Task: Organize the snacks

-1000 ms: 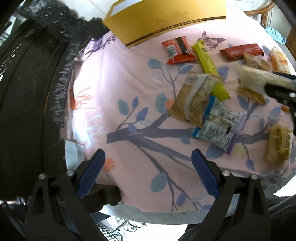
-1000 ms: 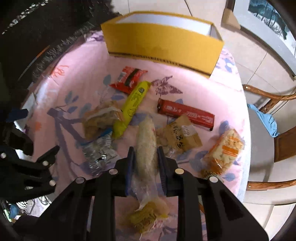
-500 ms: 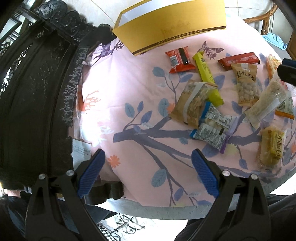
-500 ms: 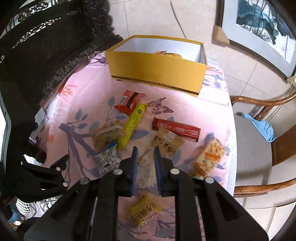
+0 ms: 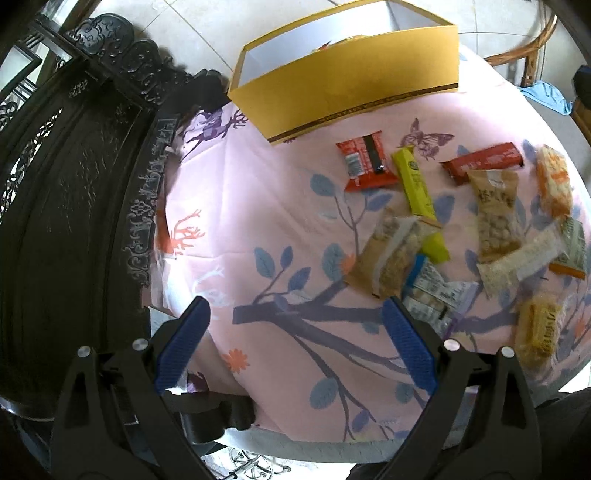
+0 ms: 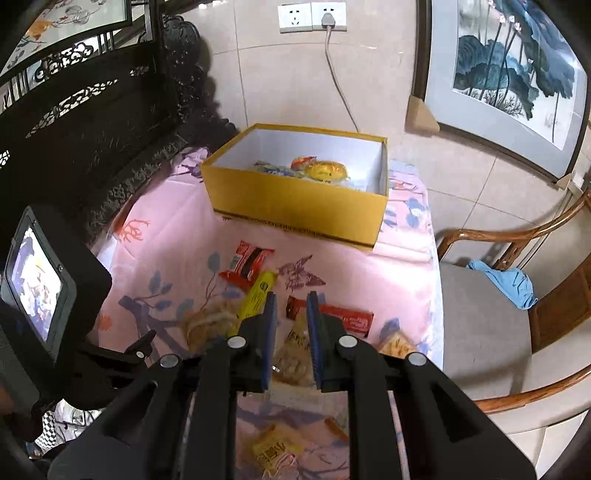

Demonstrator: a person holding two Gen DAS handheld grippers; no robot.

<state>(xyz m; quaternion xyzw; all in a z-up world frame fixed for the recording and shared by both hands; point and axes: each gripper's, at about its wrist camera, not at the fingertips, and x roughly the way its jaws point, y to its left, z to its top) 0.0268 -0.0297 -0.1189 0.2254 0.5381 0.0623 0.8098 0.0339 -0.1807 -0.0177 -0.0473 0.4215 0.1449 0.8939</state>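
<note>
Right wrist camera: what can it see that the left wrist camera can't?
Only the right wrist view shows the wall socket and the framed painting. Only the left wrist view shows the blue-and-white packets. Both show the yellow box, the yellow-green bar and the pink tablecloth.

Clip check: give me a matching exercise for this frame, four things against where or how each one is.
1. yellow box
2. blue cloth
3. left gripper
4. lime-green stick packet

A. on the chair seat
B. lying flat on the pink tablecloth
C. open-topped, a few snacks inside
D. jaws wide apart, nothing between them

Pairs: 1-C, 2-A, 3-D, 4-B
</note>
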